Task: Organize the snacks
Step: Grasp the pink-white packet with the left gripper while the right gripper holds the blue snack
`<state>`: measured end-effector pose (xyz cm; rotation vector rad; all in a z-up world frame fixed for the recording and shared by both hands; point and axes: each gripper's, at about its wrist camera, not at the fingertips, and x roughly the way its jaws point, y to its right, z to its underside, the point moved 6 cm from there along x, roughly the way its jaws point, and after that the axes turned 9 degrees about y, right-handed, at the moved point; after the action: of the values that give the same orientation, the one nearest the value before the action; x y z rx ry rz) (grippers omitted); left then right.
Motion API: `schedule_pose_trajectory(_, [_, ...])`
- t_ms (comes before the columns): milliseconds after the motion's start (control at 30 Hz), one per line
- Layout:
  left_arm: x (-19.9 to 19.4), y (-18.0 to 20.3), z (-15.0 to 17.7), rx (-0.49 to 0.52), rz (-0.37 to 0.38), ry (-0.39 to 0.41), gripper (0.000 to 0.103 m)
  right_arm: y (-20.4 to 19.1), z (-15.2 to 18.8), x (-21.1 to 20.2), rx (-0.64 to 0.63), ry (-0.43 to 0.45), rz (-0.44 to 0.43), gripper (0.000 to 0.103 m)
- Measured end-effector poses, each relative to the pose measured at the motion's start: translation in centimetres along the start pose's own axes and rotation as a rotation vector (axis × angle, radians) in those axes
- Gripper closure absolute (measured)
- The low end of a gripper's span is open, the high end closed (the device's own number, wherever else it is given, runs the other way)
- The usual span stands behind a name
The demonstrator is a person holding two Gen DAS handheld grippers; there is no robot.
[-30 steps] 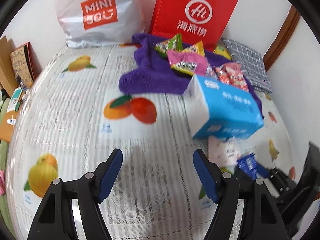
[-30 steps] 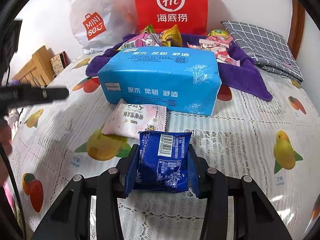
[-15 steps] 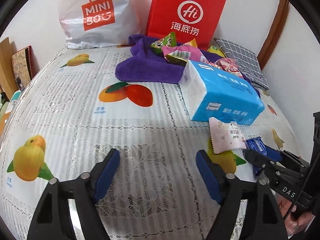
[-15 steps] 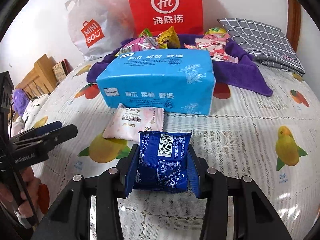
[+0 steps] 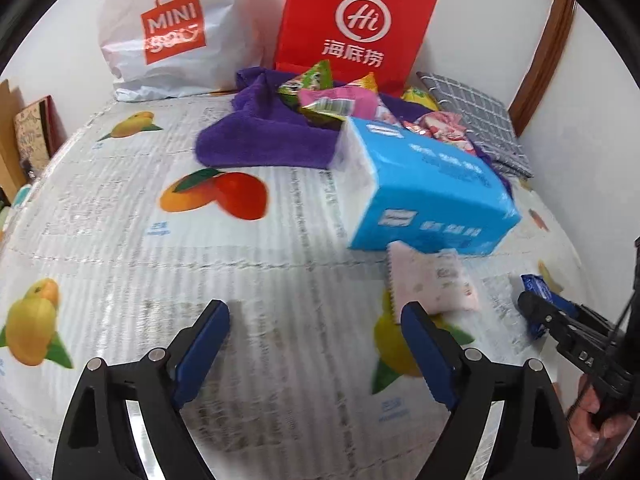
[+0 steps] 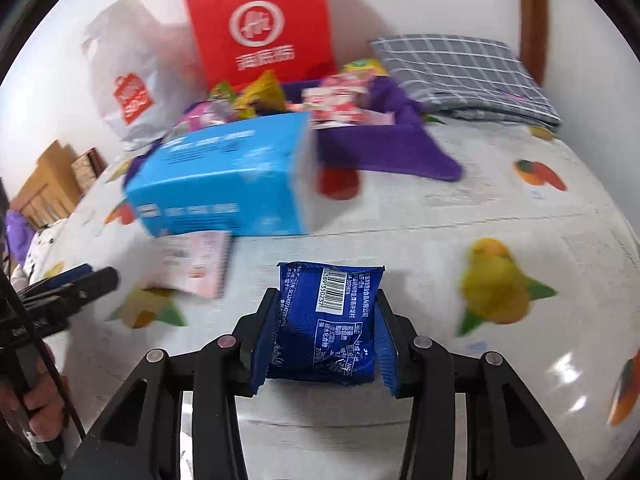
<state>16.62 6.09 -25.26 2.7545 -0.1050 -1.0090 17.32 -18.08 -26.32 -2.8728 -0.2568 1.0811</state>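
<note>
Fruit-print lace cloth is covering the table (image 5: 120, 216), with shopping bags leaning against the wall behind. Right tool (image 6: 324, 340) is clamping the blue snack packet (image 6: 326, 320) by its two side edges, packet held just off the cloth. Left tool (image 5: 316, 352) is opening its jaws wide, nothing between them, pointing down at bare cloth with the pink snack packet (image 5: 432, 280) just beside its right finger. That pink packet is lying flat, touching the front of the blue tissue pack (image 5: 432, 196). More snacks are piling on the purple towel (image 5: 260, 140) behind.

Handling judgement: both packets are looking light, thin, crinkly foil, probably slippery and crushable. Best hold for the pink one is likely across its narrow width at a sealed edge, light squeeze only.
</note>
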Motion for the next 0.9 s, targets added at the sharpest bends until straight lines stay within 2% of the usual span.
schedule_pose_trajectory(133, [0.5,1.4,0.0,0.026,0.03,-0.008,0.015,1.9,-0.4,-0.1,-0.046,0.014,0.07,0.059])
schedule_pose_trajectory(233, [0.8,1.9,-0.1,0.019,0.042,-0.006,0.014,2.8,-0.3,0.5,0.006,-0.013,0.022,0.059])
schedule_pose_trajectory(633, [2.0,4.2,-0.2,0.053,0.055,-0.021,0.009,2.9,-0.3,0.6,0.027,-0.013,0.005,0.058])
schedule_pose_trajectory(900, [3.2,5.9,-0.2,0.114,0.008,-0.047,0.006,2.9,-0.2,0.5,0.033,-0.012,-0.001,0.057])
